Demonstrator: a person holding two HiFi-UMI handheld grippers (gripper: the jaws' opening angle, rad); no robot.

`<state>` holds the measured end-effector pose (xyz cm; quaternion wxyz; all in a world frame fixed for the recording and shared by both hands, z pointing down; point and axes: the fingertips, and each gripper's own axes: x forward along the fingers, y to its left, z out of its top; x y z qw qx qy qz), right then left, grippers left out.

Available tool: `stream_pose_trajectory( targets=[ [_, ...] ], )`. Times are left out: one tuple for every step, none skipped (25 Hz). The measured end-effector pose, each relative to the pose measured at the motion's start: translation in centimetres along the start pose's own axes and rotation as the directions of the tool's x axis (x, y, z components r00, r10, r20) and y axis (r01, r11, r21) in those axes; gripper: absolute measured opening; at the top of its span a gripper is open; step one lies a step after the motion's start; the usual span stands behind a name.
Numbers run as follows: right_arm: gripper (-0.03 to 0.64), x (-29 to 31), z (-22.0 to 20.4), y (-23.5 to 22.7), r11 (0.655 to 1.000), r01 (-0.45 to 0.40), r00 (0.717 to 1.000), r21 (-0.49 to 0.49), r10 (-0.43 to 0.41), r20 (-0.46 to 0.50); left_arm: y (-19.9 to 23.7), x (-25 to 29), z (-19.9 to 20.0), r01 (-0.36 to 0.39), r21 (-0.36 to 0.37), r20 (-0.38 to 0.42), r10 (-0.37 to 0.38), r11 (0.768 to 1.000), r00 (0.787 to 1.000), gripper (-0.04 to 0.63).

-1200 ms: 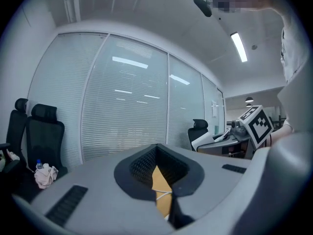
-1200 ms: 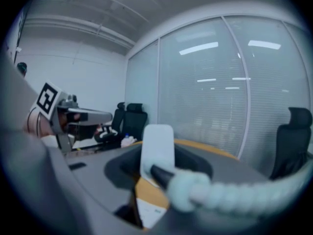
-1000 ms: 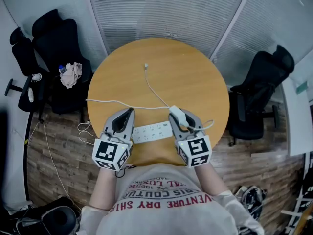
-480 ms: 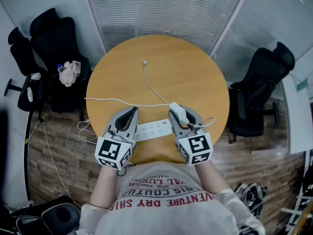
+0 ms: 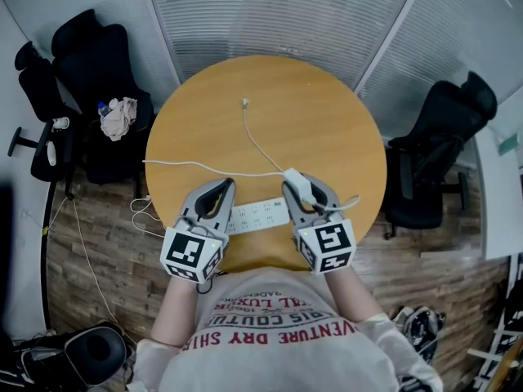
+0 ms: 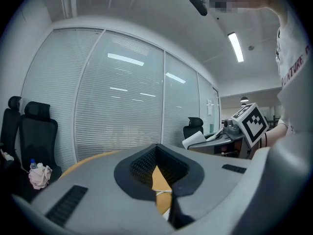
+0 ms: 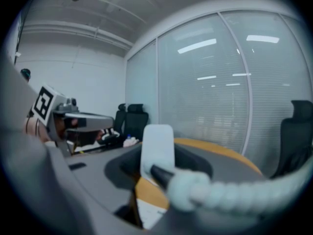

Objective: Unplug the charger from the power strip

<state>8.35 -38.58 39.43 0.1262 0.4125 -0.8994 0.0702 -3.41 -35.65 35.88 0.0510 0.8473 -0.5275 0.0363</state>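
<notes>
On the round wooden table (image 5: 270,113) a white power strip (image 5: 260,216) lies near the front edge. My right gripper (image 5: 301,193) is shut on the white charger (image 5: 296,186), held over the strip's right end. In the right gripper view the charger (image 7: 157,148) stands upright between the jaws, with bare wood showing between it and the strip (image 7: 149,212). Its thick cable (image 7: 205,192) crosses the foreground, and its thin lead ends at a plug (image 5: 244,103) far across the table. My left gripper (image 5: 219,196) rests over the strip's left end, jaws together with nothing between them.
A white cord (image 5: 188,167) runs left across the table, off its edge and down to the floor. Black office chairs stand at the left (image 5: 90,64) and right (image 5: 441,137); the left one holds a cloth (image 5: 118,119). Glass walls with blinds are behind.
My left gripper has edged slightly right onto the strip's left end. My right gripper still holds the charger in the same place.
</notes>
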Motion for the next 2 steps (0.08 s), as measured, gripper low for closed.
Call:
stream_pose_trajectory(
  targets=[
    [0.155,0.11,-0.06,0.05,1.000,-0.001,1.000,0.000,0.001,-0.002,0.10,0.00,-0.06,-0.001,-0.001,0.000,0.001,1.000,1.000,0.032],
    [0.155,0.22,-0.13,0.10,1.000,-0.001,1.000,0.000,0.001,-0.004,0.21,0.01,-0.12,-0.002,-0.001,0.000,0.002,1.000,1.000,0.032]
  ],
)
